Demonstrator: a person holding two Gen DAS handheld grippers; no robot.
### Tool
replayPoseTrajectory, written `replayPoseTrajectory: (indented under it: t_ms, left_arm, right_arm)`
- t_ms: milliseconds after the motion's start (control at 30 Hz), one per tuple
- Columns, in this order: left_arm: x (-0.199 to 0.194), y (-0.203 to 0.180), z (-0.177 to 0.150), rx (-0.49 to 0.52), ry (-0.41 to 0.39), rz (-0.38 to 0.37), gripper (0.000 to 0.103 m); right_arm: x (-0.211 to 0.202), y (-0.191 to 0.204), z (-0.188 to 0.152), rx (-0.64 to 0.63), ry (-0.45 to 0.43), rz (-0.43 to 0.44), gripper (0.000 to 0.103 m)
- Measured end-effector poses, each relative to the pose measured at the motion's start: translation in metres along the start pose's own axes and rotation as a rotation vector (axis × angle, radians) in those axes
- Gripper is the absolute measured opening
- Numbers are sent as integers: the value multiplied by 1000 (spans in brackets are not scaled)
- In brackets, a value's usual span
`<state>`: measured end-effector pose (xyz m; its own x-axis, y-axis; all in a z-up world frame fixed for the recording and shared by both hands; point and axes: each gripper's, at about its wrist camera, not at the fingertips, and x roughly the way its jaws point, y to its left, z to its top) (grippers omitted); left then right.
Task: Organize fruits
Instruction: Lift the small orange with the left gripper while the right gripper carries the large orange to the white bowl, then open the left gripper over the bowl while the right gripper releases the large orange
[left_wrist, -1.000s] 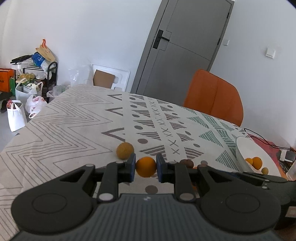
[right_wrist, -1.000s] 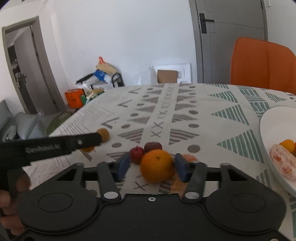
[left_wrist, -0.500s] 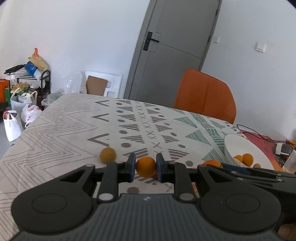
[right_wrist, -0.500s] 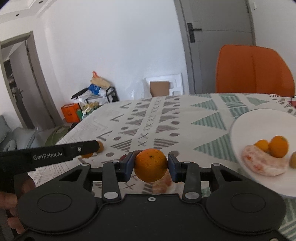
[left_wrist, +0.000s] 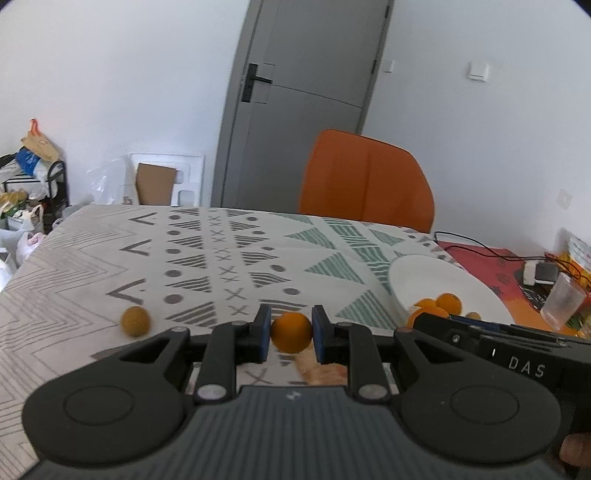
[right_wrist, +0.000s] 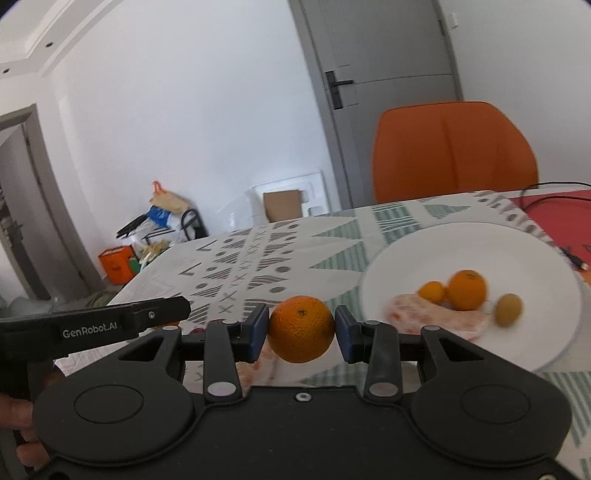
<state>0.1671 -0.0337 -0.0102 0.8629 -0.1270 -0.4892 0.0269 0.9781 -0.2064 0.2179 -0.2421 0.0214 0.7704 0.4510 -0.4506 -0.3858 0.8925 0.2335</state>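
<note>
My left gripper (left_wrist: 291, 332) is shut on a small orange (left_wrist: 291, 331) and holds it above the patterned tablecloth (left_wrist: 221, 254). My right gripper (right_wrist: 301, 328) is shut on a bigger orange (right_wrist: 301, 329), lifted left of the white plate (right_wrist: 528, 343). The plate holds two oranges (right_wrist: 466, 289), a peeled fruit (right_wrist: 424, 317) and a small yellow-green fruit (right_wrist: 509, 309). The plate also shows in the left wrist view (left_wrist: 432, 280). A yellowish round fruit (left_wrist: 135, 321) lies on the cloth at the left. A peeled piece (left_wrist: 321, 371) lies under the left gripper.
An orange chair (left_wrist: 365, 181) stands behind the table. A red mat (left_wrist: 491, 266) with cables, a charger (left_wrist: 541, 275) and a clear cup (left_wrist: 563, 306) lies right of the plate. Bags and a rack (left_wrist: 33, 184) stand on the floor at the left.
Both grippers have lifted with their oranges and moved right toward the plate. The right gripper closed on its orange during the last second.
</note>
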Motion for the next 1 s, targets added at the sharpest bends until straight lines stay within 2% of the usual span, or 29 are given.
replayPoseTrajectory:
  t_ms: [700,1000]
  left_arm:
    - [27,-71,1,131,28,-66,21]
    - [50,-92,23,170,21,-85,21]
  right_arm:
    - [-32,-87,-10,151,-71,-107,37]
    - [-39,-118,-2,157,-87,-158,37]
